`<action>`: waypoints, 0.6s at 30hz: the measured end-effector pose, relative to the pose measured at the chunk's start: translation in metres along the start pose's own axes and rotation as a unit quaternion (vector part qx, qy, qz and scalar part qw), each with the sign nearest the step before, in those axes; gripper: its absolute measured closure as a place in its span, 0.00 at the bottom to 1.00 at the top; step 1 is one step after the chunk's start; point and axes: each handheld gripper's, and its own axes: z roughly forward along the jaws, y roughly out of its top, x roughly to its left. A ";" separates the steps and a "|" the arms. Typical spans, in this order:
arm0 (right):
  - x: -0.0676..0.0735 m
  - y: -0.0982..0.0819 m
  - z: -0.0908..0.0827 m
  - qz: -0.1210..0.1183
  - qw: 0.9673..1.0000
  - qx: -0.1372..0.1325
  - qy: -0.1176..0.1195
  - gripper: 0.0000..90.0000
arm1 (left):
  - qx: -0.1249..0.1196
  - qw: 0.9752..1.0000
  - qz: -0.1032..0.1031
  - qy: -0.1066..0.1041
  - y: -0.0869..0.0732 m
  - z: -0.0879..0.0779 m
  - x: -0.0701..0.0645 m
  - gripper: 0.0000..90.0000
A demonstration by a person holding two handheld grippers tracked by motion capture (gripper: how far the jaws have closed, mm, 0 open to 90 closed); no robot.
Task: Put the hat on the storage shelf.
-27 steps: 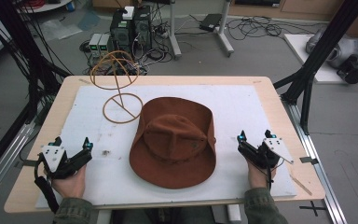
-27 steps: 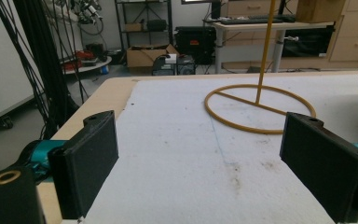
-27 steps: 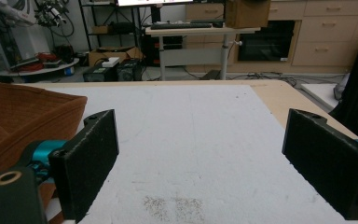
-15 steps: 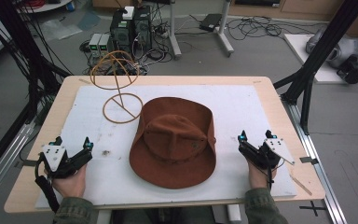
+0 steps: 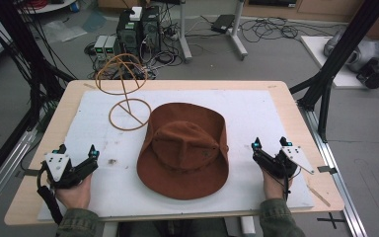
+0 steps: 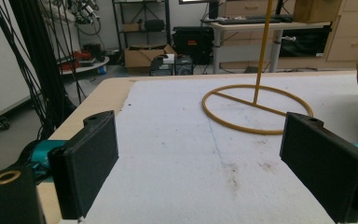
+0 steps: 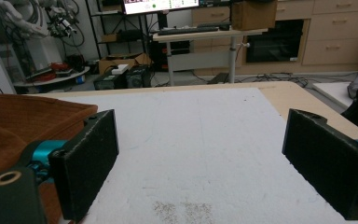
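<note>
Brown felt hat [image 5: 185, 148] lies crown up at the middle of the white mat [image 5: 256, 111], its long axis running near to far, tilted slightly right at the far end. Left gripper [image 5: 76, 153] rests near-left, right gripper [image 5: 269, 144] near-right, both with jaws wide apart and holding nothing. Far-left stands a wire hat stand [image 5: 128, 111].

Rust-brown hat [image 5: 185, 148], mustard-yellow wire stand [image 5: 128, 106], white mat [image 5: 261, 116].
</note>
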 end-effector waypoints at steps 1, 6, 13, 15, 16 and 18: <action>0.000 0.001 0.000 0.002 1.000 0.000 0.002 0.11 | 0.004 1.000 0.001 0.001 0.000 0.000 0.000 0.13; -0.002 0.004 0.002 0.009 1.000 -0.003 0.015 0.11 | 0.002 1.000 0.003 0.001 0.000 0.001 0.000 0.13; 0.002 0.015 0.011 0.004 0.996 0.004 0.087 0.11 | 0.006 1.000 0.002 -0.001 0.000 0.000 0.000 0.13; 0.003 0.017 0.012 0.004 0.995 0.003 0.097 0.11 | 0.006 1.000 0.000 -0.002 0.000 0.000 0.000 0.13; 0.003 0.017 0.012 0.006 0.995 0.006 0.100 0.11 | 0.006 1.000 0.000 -0.003 0.000 0.001 0.000 0.13; 0.002 0.017 0.015 0.004 0.994 0.004 0.105 0.11 | 0.006 1.000 -0.004 -0.003 -0.001 0.001 0.000 0.13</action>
